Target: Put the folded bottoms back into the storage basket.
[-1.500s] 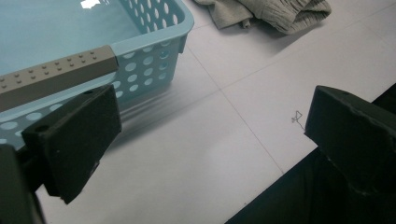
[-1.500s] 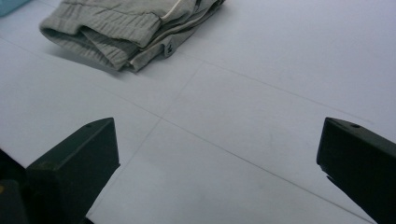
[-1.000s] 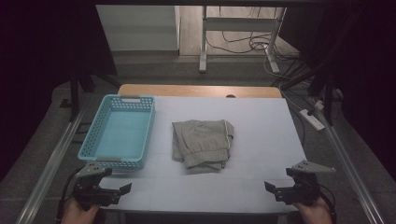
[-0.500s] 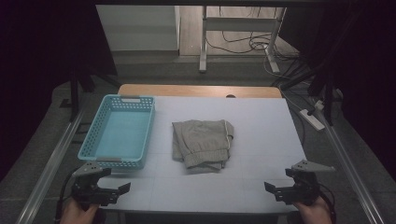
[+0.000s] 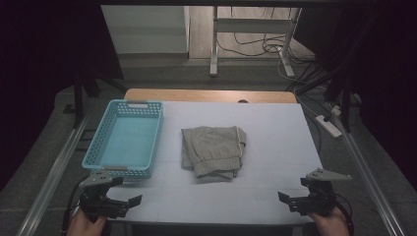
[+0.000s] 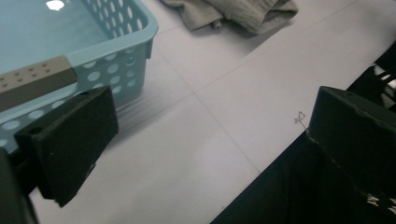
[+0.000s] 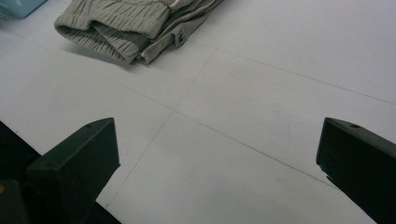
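A big white table (image 5: 275,147) with thin lines on it sits in a dark room. A strip of brown wood (image 5: 206,95) shows along its far edge. Past the table the floor is grey, with a metal stand (image 5: 214,44) and black cables (image 5: 255,46) on it. A white power strip (image 5: 328,126) lies on the floor to the right of the table.

On the left part of the table sits a light blue basket (image 5: 93,153) with round holes in its walls. There is nothing in it. In the middle of the table lies a pair of folded grey pants (image 5: 212,150), just beside the basket but not touching it.

The left gripper (image 5: 129,202) is at the near left corner, close to the front of the basket. Its jaws are spread wide and hold nothing. The right gripper (image 5: 286,198) is at the near right corner, well apart from the pants. Its jaws are spread wide too, with bare table between them.

Compared with one second ago, the left gripper has slid a tiny bit toward the person. The right gripper, the basket and the pants are in the same spots.
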`<state>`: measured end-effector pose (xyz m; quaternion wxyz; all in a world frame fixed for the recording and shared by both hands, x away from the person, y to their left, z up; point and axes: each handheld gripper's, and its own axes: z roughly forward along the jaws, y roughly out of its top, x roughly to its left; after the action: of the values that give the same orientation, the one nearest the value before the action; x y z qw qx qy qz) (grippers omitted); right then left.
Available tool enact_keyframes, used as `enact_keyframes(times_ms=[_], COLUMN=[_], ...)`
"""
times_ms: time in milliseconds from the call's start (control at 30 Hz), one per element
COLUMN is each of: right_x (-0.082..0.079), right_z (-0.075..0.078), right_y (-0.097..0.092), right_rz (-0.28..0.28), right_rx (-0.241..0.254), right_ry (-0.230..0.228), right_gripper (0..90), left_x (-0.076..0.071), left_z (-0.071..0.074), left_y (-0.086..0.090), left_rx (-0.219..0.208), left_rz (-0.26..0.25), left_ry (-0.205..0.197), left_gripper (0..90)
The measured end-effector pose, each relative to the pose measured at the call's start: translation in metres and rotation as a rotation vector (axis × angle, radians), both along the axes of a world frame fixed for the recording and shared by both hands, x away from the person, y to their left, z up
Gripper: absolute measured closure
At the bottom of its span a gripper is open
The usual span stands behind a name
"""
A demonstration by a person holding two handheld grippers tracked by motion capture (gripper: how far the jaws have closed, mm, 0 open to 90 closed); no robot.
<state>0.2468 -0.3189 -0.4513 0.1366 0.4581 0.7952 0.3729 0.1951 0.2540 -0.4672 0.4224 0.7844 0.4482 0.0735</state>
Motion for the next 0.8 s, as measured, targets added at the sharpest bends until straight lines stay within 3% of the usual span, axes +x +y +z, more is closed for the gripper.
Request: enact_keyframes(times_ms=[100, 400, 533, 800], right_x=[0.001, 0.0, 0.0, 0.0], right_z=[0.0, 0.0, 0.0, 0.0], right_y=[0.0, 0.0, 0.0, 0.0], right_rz=[0.005, 0.006, 0.009, 0.013], right_rx=[-0.002, 0.003, 0.001, 0.005], right_ry=[0.004, 0.008, 0.006, 0.001], right_gripper=[0.0, 0.0, 0.0, 0.0], left_x=[0.001, 0.004, 0.009, 0.014], left_z=[0.0, 0.005, 0.002, 0.0], left_y=[0.0, -0.012, -0.023, -0.033], left_rx=[-0.011, 0.015, 0.005, -0.005], left_rz=[0.0, -0.041, -0.068, -0.1], left_ry=[-0.002, -0.045, -0.019, -0.011], left_gripper=[1.6, 1.4, 1.0, 0.9])
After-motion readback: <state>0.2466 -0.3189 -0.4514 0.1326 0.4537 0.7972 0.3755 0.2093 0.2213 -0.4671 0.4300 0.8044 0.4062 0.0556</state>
